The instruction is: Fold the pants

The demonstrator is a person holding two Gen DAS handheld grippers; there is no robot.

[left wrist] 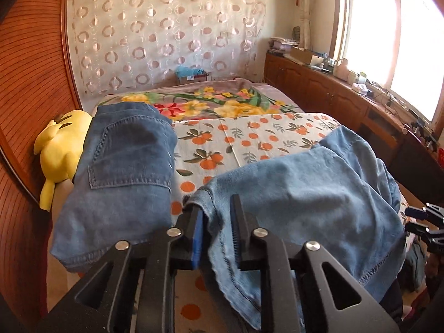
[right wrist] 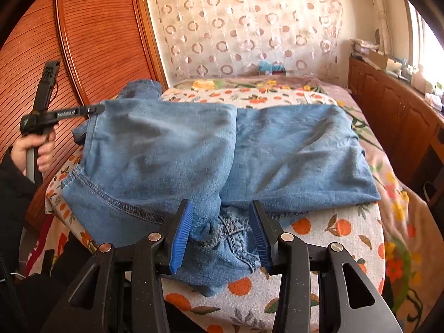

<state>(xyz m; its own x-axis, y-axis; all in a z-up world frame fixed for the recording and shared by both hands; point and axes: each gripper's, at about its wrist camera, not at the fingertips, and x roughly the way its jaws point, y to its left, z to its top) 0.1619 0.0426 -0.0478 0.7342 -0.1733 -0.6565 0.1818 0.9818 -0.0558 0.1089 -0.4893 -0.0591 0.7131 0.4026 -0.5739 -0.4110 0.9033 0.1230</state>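
Left gripper [left wrist: 217, 222] and right gripper [right wrist: 223, 231] both parted, level.

Pants [right wrist: 216, 149] on bed [right wrist: 333, 238]; plush toy [left wrist: 59, 149] left.

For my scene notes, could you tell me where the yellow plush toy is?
In the left wrist view, the yellow plush toy lies at the bed's left edge, between the wooden wardrobe and the jeans.

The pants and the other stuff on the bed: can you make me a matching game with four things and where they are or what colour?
Things:
1. pants
2. plush toy
3. bedsheet
4. window

Matches:
A. yellow, beside the wooden wall
B. bright, above the wooden cabinets
C. blue denim, draped over the bed
D. white with orange fruits

Pairs: 1-C, 2-A, 3-D, 4-B
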